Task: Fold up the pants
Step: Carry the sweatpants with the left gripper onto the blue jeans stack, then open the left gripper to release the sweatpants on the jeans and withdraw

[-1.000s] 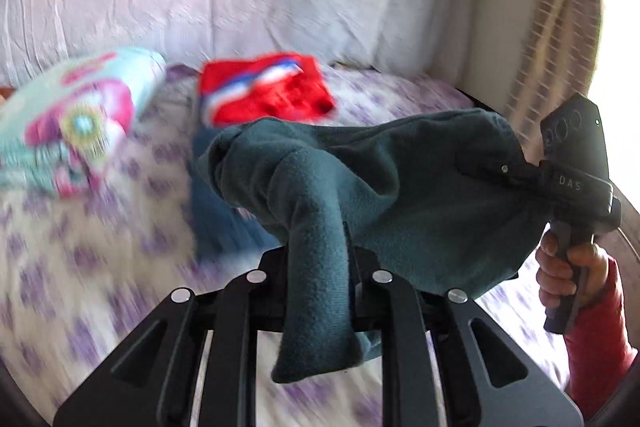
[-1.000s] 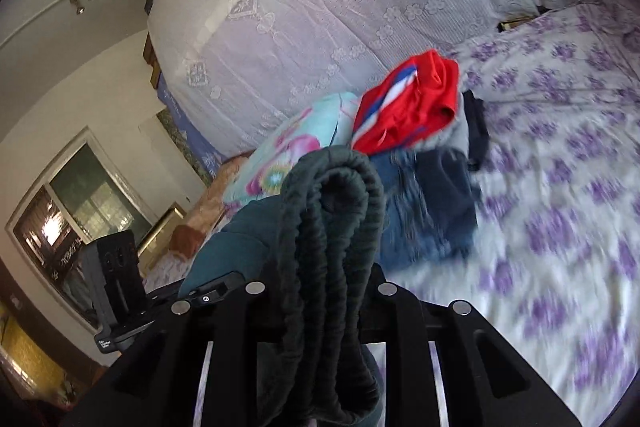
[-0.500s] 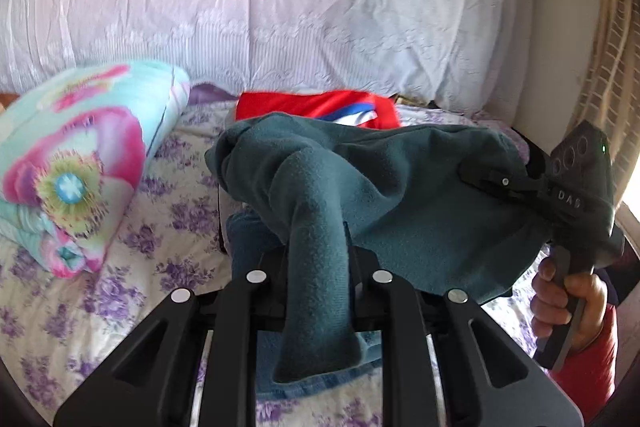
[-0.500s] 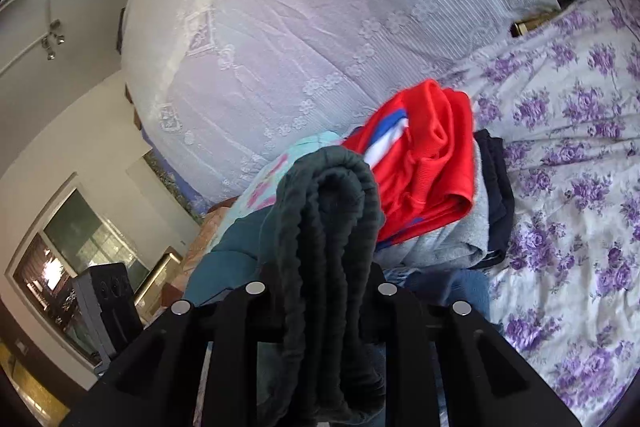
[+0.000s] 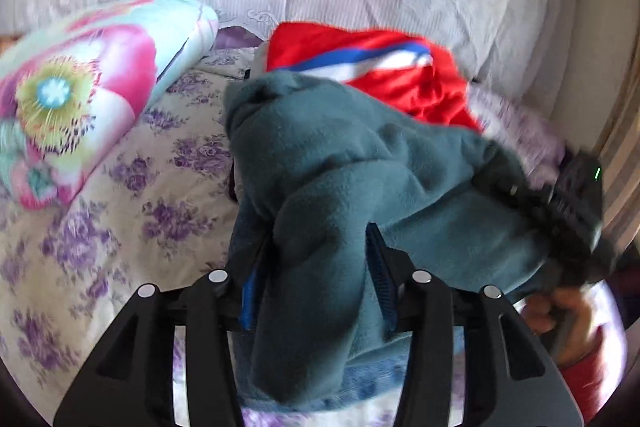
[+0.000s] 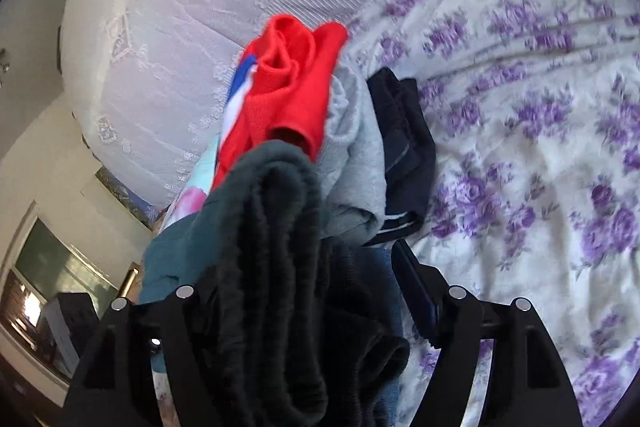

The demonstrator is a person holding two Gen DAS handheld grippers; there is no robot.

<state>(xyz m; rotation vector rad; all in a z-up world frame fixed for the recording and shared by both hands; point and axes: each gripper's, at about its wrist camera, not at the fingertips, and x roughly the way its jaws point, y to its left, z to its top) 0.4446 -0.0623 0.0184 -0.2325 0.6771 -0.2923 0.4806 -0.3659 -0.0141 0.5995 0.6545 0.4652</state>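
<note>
Teal fleece pants (image 5: 360, 187) sag onto the clothes pile on the bed (image 5: 120, 227) before me. My left gripper (image 5: 316, 275) and right gripper (image 6: 320, 291) are both opening, the folded cloth lying loose between their jaws.

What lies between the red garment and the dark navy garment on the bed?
A light grey folded garment lies between the red garment and the navy one. The right wrist view shows this.

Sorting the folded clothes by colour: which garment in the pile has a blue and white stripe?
The red garment on top of the pile, against the white cover; the grey one and the dark navy one beside it are plain.
</note>
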